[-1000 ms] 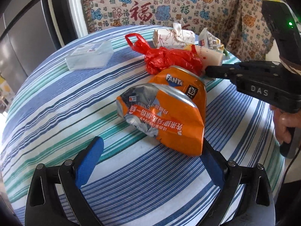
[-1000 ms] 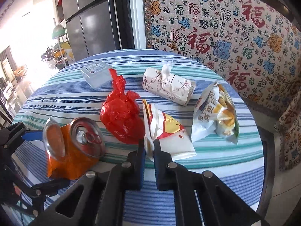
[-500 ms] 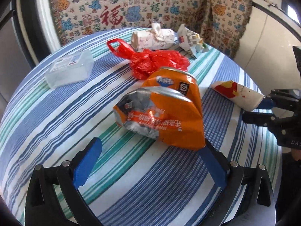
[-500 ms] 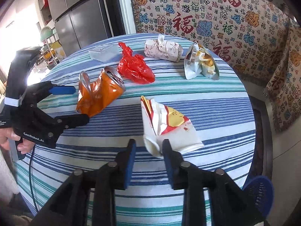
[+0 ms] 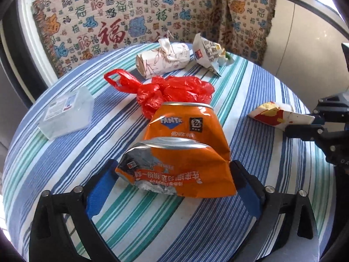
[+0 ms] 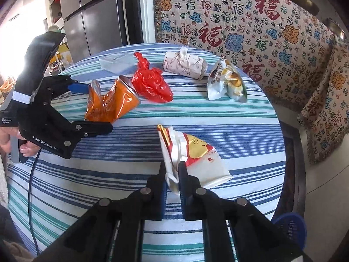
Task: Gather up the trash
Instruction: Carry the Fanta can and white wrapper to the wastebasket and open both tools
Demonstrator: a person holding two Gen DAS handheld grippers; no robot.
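Left wrist view: the crushed can (image 5: 181, 157) lies crosswise between the left gripper's (image 5: 174, 187) spread, just-narrowing fingers, unpinched on the worktop (image 5: 250, 91); the right gripper (image 6: 173, 182) pinches the paper cup (image 6: 196, 159).

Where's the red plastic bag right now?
In the right wrist view the red plastic bag lies on the table's far half, touching the crushed orange can and left of the wrapped paper roll.

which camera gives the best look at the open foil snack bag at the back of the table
The right wrist view: the foil snack bag faces the camera, its mouth open. The left wrist view shows only its printed back, far off beside the wrapped roll.
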